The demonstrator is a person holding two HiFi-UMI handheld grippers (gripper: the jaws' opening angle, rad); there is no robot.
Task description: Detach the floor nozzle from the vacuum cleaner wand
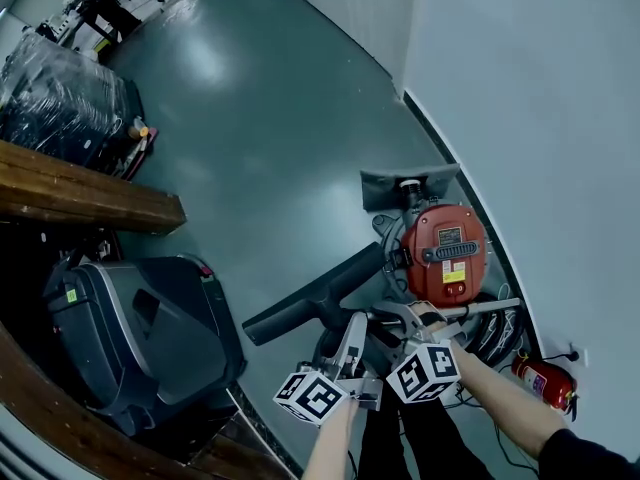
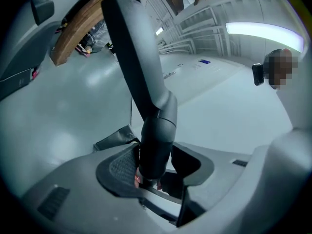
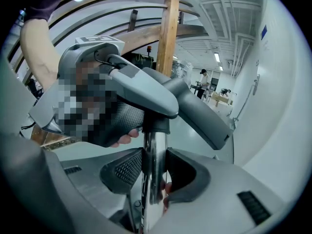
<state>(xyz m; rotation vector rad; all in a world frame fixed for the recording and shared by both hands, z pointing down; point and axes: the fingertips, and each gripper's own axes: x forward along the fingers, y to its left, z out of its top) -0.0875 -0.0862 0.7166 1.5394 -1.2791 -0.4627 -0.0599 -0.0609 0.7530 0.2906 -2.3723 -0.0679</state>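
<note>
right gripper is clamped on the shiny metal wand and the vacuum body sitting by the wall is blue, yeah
Not quite. The vacuum body by the wall is red, not blue, as the head view shows. The rest holds: the right gripper is clamped on the shiny metal wand, which the right gripper view shows.

The head view looks steeply down from high above onto the floor (image 1: 260, 118). It takes in the vacuum cleaner (image 1: 445, 253) by the wall (image 1: 540, 88), with the left claw (image 1: 350, 328) and right claw (image 1: 418, 316) low in the frame. The left gripper view sits just behind its claw, close on the floor nozzle (image 2: 141, 77), facing out over the floor. The right gripper view sits just behind its claw, close on the wand (image 3: 153, 165), facing the left claw. All three views share the floor nozzle.
</note>
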